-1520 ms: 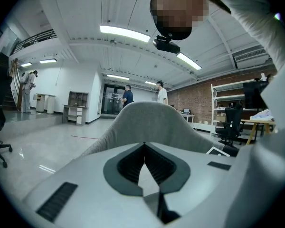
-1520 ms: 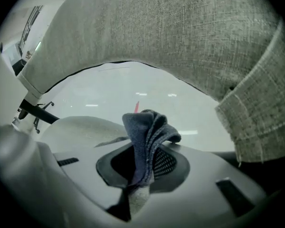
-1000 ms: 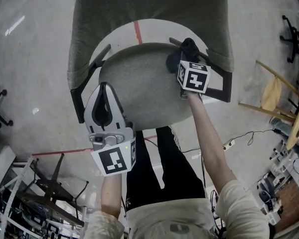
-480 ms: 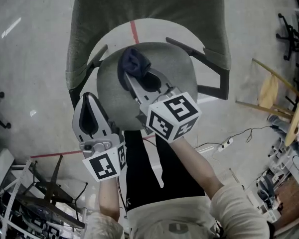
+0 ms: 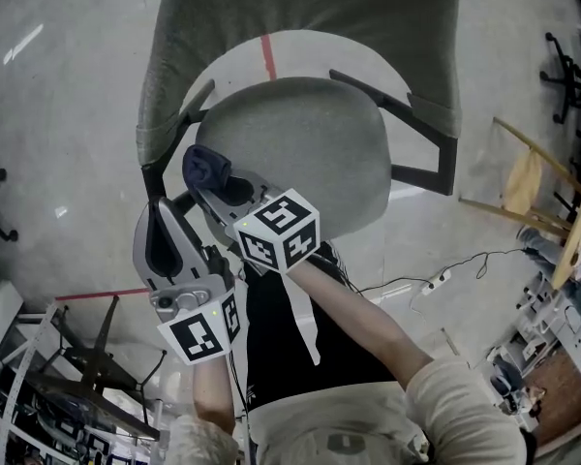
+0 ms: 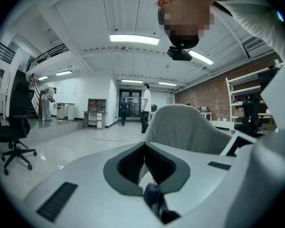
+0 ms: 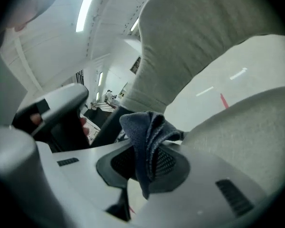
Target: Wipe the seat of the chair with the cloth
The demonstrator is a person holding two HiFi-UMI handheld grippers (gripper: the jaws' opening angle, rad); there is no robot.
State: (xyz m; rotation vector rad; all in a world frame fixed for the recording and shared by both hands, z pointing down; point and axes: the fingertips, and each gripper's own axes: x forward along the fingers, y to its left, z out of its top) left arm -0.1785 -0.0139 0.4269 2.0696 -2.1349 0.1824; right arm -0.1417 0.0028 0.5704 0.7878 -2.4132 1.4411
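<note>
- Chair: its grey seat (image 5: 300, 148) lies ahead and to the right of the right hand-held gripper, with the tall backrest (image 5: 300, 8) beyond it. The seat top is bare, so any part of it can be wiped.
- Left hand-held gripper (image 6: 143, 146): its jaws are pressed together with nothing between them. It is held low, just behind and to the left of the right one and off the seat, probably so that it does not block the wiping path.
- Right hand-held gripper (image 5: 213, 182): its jaws are clamped on the cloth. It is angled forward and to the left, which puts its tips at the seat's front-left edge.
- Cloth (image 5: 203, 166): a dark blue bunch that sticks out past the right jaw tips, so fabric rather than plastic would meet the upholstery. It sits at the seat's margin. No view shows whether it touches the seat, and the wipe appears to be at one end of a stroke.
</note>
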